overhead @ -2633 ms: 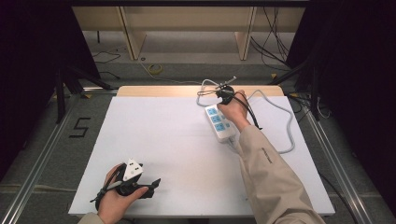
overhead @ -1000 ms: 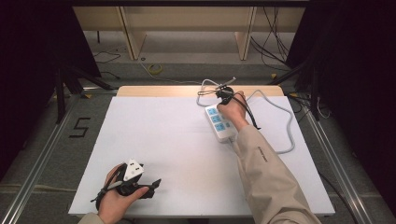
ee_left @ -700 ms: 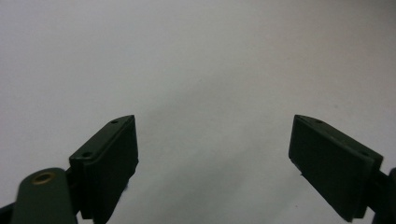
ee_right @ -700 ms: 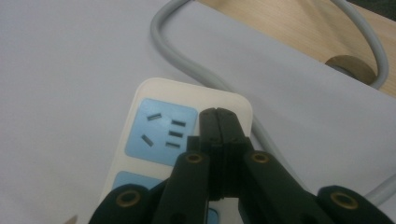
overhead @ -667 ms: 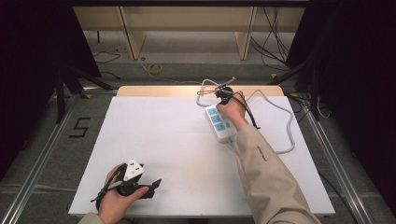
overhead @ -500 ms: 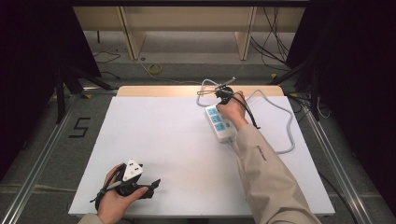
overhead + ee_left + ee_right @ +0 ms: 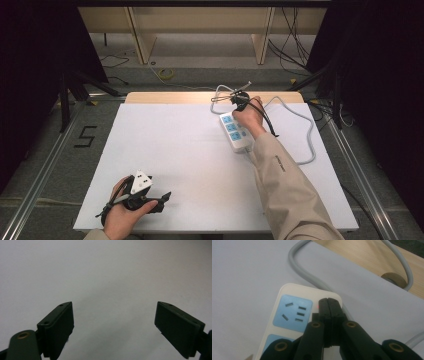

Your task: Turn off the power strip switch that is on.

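Nearest me, I am resting the left tool on the white table at its near left corner, jaws standing wide apart with nothing between them. Farther out, toward the far right, I am holding the right tool with its jaws pressed together, tips down on the end of the white power strip, beside a small red light. The strip's grey cable is looping away beyond it, toward the table's wooden far edge.

The right gripper reaches far forward on an outstretched arm, jaws pressed together; the left gripper rests near, jaws wide apart.
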Demonstrator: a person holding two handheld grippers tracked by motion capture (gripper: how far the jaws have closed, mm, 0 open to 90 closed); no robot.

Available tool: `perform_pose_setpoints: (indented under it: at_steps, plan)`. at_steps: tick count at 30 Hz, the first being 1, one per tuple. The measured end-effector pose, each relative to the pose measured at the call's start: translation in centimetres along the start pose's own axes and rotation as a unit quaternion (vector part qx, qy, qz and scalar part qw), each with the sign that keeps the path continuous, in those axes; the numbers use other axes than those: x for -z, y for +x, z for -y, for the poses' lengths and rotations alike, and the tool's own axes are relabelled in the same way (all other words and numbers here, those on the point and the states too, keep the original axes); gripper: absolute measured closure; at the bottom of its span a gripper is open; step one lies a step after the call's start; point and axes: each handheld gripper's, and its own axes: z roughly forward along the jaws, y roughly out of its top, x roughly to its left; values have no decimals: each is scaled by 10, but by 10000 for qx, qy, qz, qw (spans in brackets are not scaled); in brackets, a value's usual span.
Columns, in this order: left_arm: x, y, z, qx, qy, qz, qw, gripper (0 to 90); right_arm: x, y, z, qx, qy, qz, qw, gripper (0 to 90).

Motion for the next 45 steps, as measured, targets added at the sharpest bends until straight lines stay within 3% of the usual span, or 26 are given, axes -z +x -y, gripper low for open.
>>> perform_pose_setpoints:
  at_steps: [23, 45]
  plan:
    - [0, -1, 1, 15, -13, 3, 10000, 153, -2, 1, 1, -110, 6, -18, 9999, 900]
    - [0, -1, 1, -2, -8, -8, 10000, 153, -1, 4, 2, 2, -54, 98, 9999, 900]
